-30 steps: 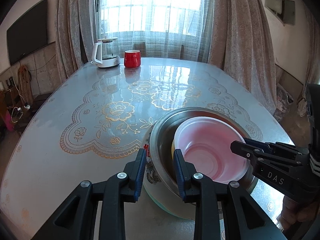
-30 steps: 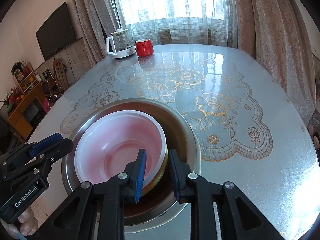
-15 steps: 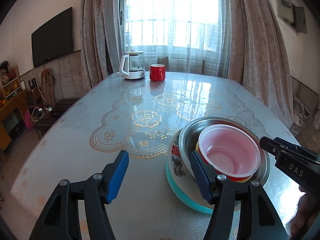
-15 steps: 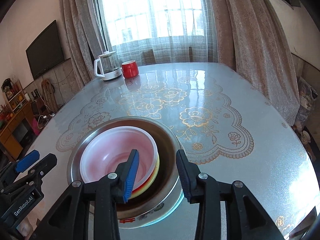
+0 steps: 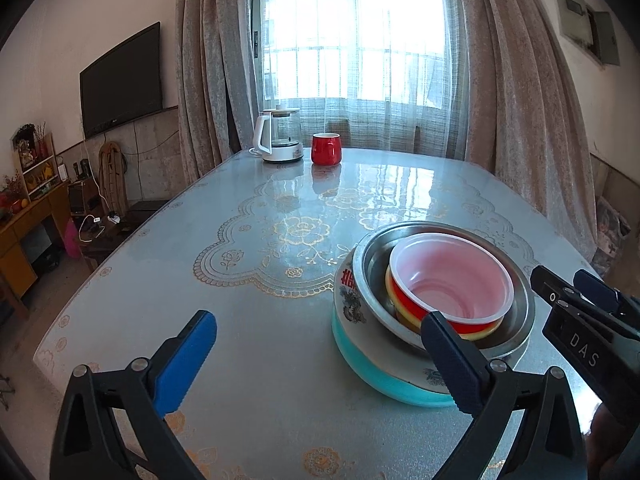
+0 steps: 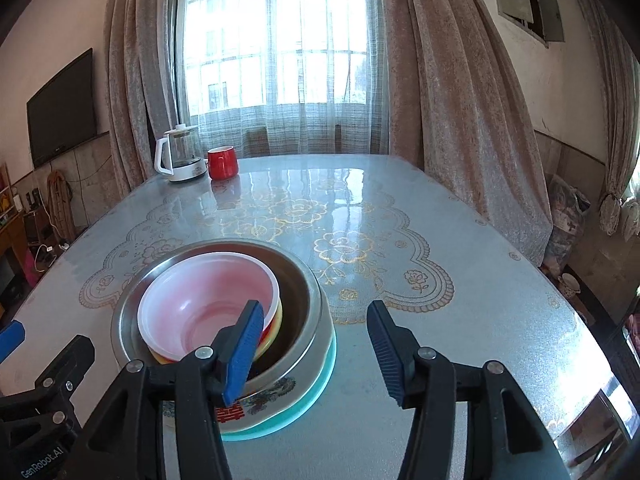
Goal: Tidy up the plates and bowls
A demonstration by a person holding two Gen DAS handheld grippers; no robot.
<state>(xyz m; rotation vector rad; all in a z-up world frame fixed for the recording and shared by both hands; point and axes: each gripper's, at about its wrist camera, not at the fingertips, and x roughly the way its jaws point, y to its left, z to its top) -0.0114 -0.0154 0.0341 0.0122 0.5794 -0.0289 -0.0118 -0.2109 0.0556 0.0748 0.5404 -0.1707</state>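
Note:
A nested stack stands near the table's front edge. A pink plastic bowl with a red outside sits in a steel bowl, which rests on a patterned plate over a teal dish. The stack also shows in the right wrist view, with the pink bowl inside the steel bowl. My left gripper is open and empty, drawn back to the stack's left. My right gripper is open and empty, above the stack's right side.
A white kettle and a red mug stand at the table's far end. The glossy table has a gold floral mat. Curtains and a window are behind. A TV and shelves are at the left.
Both grippers opened wide and pulled back and up from the stack. The left let go of the steel bowl's rim, the right of the pink bowl's rim. The stack stayed put.

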